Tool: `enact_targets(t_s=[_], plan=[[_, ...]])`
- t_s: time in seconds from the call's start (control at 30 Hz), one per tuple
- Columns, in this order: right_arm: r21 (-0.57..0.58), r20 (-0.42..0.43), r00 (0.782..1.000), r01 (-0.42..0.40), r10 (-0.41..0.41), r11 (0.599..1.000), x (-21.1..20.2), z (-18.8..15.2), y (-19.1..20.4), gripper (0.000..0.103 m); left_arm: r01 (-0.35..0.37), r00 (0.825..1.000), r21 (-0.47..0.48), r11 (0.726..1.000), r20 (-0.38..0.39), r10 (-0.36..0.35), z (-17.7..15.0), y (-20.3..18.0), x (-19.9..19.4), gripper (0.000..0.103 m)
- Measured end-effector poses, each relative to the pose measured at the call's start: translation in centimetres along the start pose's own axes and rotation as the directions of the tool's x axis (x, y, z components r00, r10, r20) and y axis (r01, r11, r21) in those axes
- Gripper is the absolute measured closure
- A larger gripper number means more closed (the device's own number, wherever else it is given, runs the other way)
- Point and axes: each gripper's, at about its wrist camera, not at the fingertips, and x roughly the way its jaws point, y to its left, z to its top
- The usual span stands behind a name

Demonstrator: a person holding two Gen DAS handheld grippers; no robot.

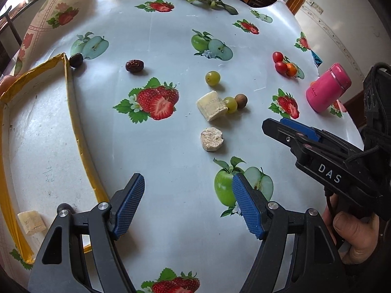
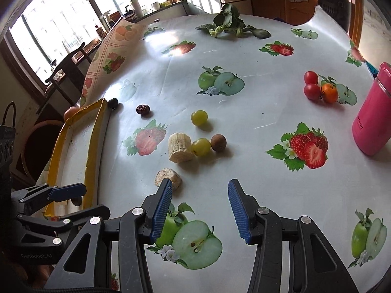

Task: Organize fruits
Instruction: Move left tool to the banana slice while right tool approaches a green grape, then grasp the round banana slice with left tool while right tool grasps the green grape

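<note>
The left claw hangs over the table with its blue pads spread wide and nothing between them. Ahead of it, a little toward its right finger, lies the round cut piece; beyond that sits the pale wedge-shaped piece, with a green grape touching its far-right side and a brown longan just beside the grape. A second green grape lies farther on, apart from the cluster. Off to the left of this claw runs the yellow-rimmed tray, which holds one pale piece near its close corner. A red date lies ahead-left on the table, and a dark fruit touches the tray's far corner.

The right claw is partly open and empty, its pads clear of everything. The round cut piece lies just ahead of its left fingertip, which partly covers it in this view. Two cherry tomatoes and a small orange fruit sit well ahead and to its right, touching one another, with a pink flask farther right. Leafy greens lie at the far edge of the table.
</note>
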Motion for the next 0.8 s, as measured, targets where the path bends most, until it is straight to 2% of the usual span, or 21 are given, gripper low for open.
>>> enact_targets(t_s=[0.03, 0.13, 0.4, 0.6, 0.77, 0.8], plan=[[0.007, -0.002, 1.000, 0.003, -0.003, 1.000, 0.4, 0.4, -0.3, 0.063, 0.010, 1.000, -0.002, 1.000, 0.000, -0.010, 0.2, -0.2, 0.3, 0.029], [0.043, -0.004, 1.000, -0.015, 0.015, 0.999, 1.5, 1.7, -1.1, 0.069, 0.021, 1.000, -0.004, 1.000, -0.007, -0.021, 1.0, -0.8, 1.5, 0.029], [0.015, -0.019, 0.999, -0.037, 0.037, 0.999, 5.5, 6.1, 0.0, 0.068, 0.050, 0.999, -0.018, 0.999, -0.019, -0.051, 2.3, -1.3, 4.1, 0.029], [-0.019, -0.062, 0.997, -0.048, 0.047, 0.999, 8.8, 7.7, 0.7, 0.067, 0.040, 0.999, -0.038, 0.998, -0.029, -0.041, 2.8, -1.1, 5.6, 0.029], [-0.034, -0.095, 0.995, -0.045, 0.042, 0.998, 10.8, 7.9, 0.9, 0.067, 0.021, 0.999, -0.022, 1.000, -0.026, -0.022, 2.7, -1.0, 6.2, 0.037], [-0.034, -0.104, 0.994, -0.045, 0.041, 0.998, 11.1, 7.9, 0.9, 0.068, 0.016, 1.000, -0.014, 1.000, -0.025, -0.017, 2.7, -1.1, 6.2, 0.043]])
